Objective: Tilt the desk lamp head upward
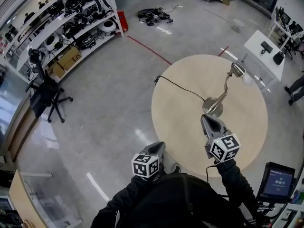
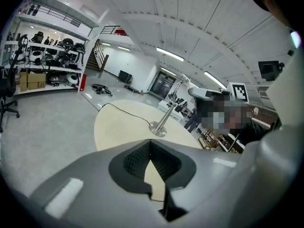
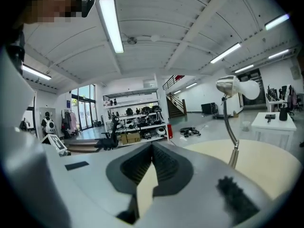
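Your right gripper (image 1: 206, 118) and left gripper (image 1: 160, 146) are both pressed shut, empty. The desk lamp (image 1: 224, 93) stands on the round table (image 1: 180, 122) just beyond the right one. Shove its head (image 1: 237, 69) upward unbraced, and the base (image 1: 213, 107) may slide or tip.

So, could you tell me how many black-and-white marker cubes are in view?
2. One cube sits on the left gripper, beside the round beige table's near edge; the other on the right gripper, above that table by the silver desk lamp's base. None seems hidden.
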Action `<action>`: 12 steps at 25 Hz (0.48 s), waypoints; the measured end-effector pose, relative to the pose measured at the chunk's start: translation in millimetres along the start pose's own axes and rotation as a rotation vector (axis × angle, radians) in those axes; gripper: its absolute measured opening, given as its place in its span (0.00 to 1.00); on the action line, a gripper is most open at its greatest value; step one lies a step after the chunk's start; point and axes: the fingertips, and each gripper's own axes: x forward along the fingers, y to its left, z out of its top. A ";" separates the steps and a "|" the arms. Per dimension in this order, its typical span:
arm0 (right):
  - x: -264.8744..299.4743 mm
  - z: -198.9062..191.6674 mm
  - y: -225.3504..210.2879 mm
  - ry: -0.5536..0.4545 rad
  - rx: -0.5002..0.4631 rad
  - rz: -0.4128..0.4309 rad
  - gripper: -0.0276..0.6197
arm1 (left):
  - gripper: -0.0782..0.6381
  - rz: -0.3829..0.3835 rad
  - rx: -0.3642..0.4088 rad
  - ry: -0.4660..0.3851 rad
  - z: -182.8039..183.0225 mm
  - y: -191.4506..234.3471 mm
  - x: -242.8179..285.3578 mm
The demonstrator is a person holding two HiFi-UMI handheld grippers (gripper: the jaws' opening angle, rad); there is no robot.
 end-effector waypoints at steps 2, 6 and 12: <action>-8.1 -3.4 0.8 -0.002 0.012 -0.002 0.05 | 0.12 -0.008 0.010 0.011 -4.2 -9.3 -0.6; -16.8 -6.0 -0.6 -0.019 0.018 -0.001 0.05 | 0.12 0.002 0.013 0.018 -12.7 -14.6 -0.9; -15.9 -8.9 4.8 -0.023 0.001 0.023 0.05 | 0.12 0.031 0.005 0.003 -19.1 -11.5 -7.4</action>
